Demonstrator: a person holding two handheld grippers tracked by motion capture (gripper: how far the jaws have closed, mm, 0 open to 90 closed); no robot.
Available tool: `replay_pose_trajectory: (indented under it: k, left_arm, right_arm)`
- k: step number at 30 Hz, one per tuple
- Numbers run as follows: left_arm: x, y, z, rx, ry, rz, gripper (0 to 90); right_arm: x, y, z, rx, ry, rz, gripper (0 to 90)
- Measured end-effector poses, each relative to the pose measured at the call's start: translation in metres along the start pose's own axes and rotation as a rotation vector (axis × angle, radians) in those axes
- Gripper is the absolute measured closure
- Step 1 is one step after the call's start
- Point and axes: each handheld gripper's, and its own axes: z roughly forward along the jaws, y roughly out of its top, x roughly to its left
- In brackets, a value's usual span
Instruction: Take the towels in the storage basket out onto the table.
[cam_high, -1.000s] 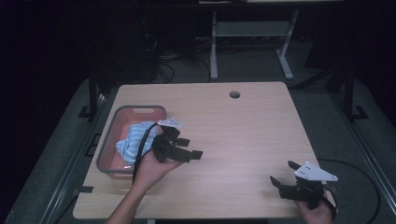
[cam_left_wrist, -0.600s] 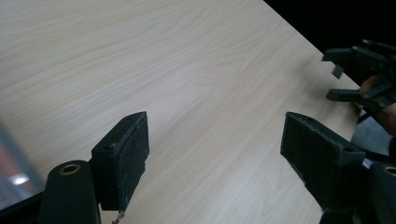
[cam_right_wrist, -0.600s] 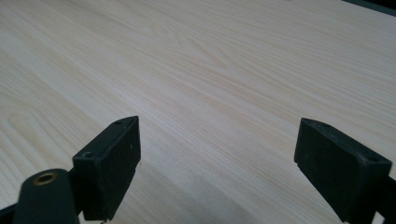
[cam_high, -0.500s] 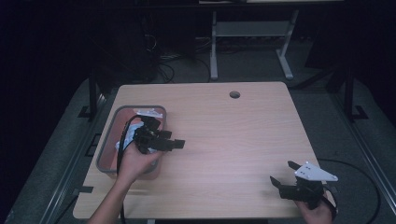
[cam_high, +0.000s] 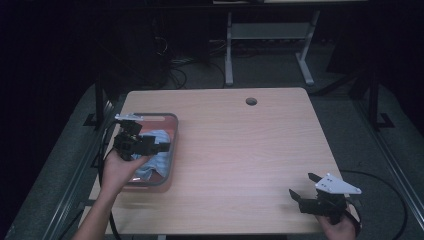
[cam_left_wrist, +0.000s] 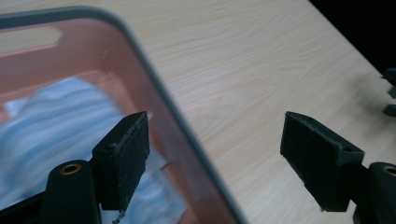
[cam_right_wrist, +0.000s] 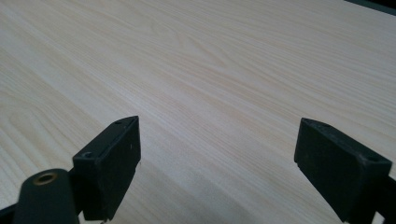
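The left gripper (cam_left_wrist: 215, 158), jaws spread wide and empty, hovers astride the near rim of a red bin (cam_left_wrist: 187, 140); a blue striped cloth (cam_left_wrist: 56, 126) lies below in it. Across the tabletop (cam_high: 240, 150), the right gripper (cam_high: 302, 187) gapes open, empty.

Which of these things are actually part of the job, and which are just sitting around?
Part of the job:
- left tool, open over the bin
- red bin
- blue striped cloth lying in the bin

Just there:
- right tool, open over bare table
- cable hole

Wooden table (cam_high: 260, 150), dark room, grey floor (cam_high: 65, 165)
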Motion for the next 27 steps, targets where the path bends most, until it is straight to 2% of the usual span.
replay_pose_trajectory:
  k: [2, 4, 5, 7, 10, 14, 16, 19, 21, 23, 24, 27]
  left_arm:
    - [0.004, -0.001, -0.002, -0.002, 0.011, -0.009, 23.3]
    - [0.014, -0.005, -0.005, 0.012, 0.052, -0.039, 23.3]
    - [0.014, -0.005, -0.005, 0.012, 0.052, -0.039, 23.3]
    - [0.021, -0.009, -0.005, 0.020, 0.078, -0.059, 23.3]
    - [0.034, -0.013, -0.005, 0.040, 0.129, -0.084, 23.7]
    - [0.044, -0.018, -0.002, 0.075, 0.172, -0.109, 23.6]
    - [0.046, -0.020, -0.001, 0.080, 0.183, -0.117, 23.6]
    - [0.051, -0.024, 0.002, 0.110, 0.244, -0.137, 23.8]
    - [0.052, -0.025, 0.002, 0.099, 0.254, -0.146, 23.9]
    - [0.052, -0.025, 0.003, 0.113, 0.284, -0.150, 23.9]
    - [0.052, -0.025, 0.003, 0.113, 0.284, -0.150, 23.9]
    - [0.055, -0.026, 0.008, 0.149, 0.313, -0.148, 23.9]
  right_arm:
    - [0.000, 0.000, 0.000, -0.001, 0.000, 0.001, 14.1]
    - [0.001, 0.000, 0.000, 0.001, 0.001, 0.004, 14.1]
    - [0.001, 0.000, 0.000, 0.001, 0.001, 0.004, 14.1]
    - [0.001, 0.000, 0.000, 0.001, 0.002, 0.003, 14.1]
    - [0.001, 0.000, -0.001, -0.005, -0.001, 0.000, 14.1]
    - [0.000, 0.000, -0.001, -0.003, -0.002, 0.000, 14.1]
    - [0.000, 0.000, -0.001, -0.003, -0.002, -0.001, 14.1]
    - [0.000, 0.000, -0.001, -0.002, -0.002, 0.000, 14.1]
    - [0.001, 0.000, -0.001, -0.003, 0.000, 0.000, 14.1]
    - [0.001, 0.000, -0.001, -0.004, -0.001, -0.001, 14.1]
    - [0.001, 0.000, -0.002, -0.006, -0.001, 0.002, 14.1]
    - [0.001, 0.000, -0.002, -0.005, -0.002, 0.002, 14.1]
